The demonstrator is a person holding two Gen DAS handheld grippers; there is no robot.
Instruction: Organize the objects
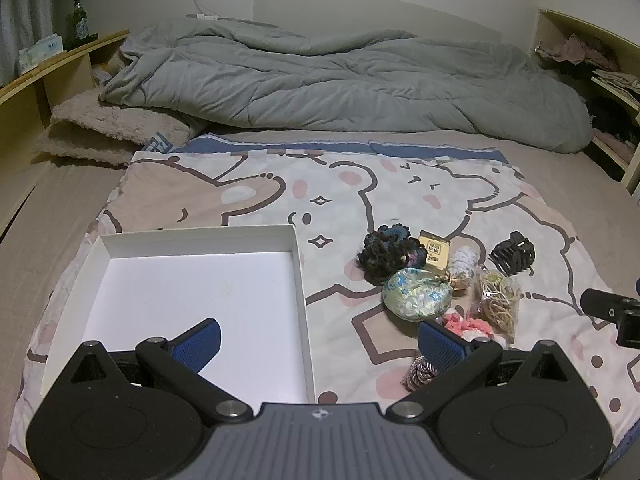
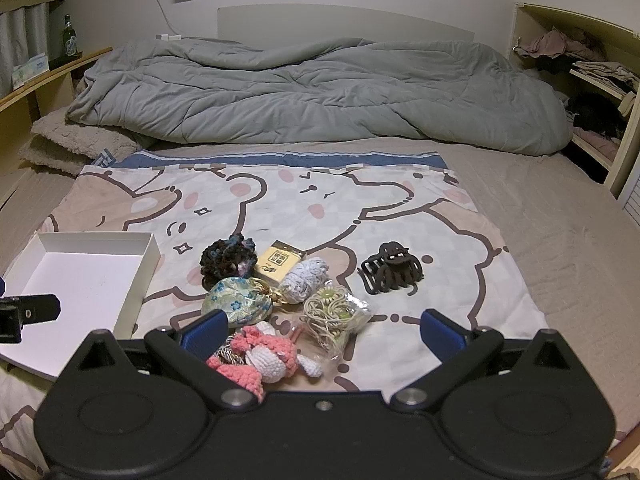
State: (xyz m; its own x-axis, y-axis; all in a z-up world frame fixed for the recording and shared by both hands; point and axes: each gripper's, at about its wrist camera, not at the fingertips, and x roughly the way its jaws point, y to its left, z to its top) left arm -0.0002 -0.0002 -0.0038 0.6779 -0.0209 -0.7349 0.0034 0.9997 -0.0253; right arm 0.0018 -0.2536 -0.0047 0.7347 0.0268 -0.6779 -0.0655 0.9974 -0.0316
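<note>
A white shallow box [image 1: 192, 292] lies empty on a bear-print cloth; it also shows in the right wrist view [image 2: 80, 280]. Right of it is a pile of small things: a dark crochet scrunchie [image 2: 228, 258], a yellow packet [image 2: 276, 266], a brocade pouch [image 2: 238, 300], a bag of hair ties [image 2: 336, 316], a pink-and-white crochet toy [image 2: 264, 354] and a black claw clip [image 2: 392, 268]. My left gripper [image 1: 320, 340] is open, straddling the box's right wall. My right gripper [image 2: 324, 330] is open and empty, just above the toy and hair-tie bag.
A crumpled grey duvet [image 1: 340, 76] lies across the far half of the bed. A fluffy beige blanket [image 1: 104, 128] is at the far left. Wooden shelves stand on both sides, the left one with a green bottle [image 1: 80, 20], the right one [image 2: 580, 64] with clothes.
</note>
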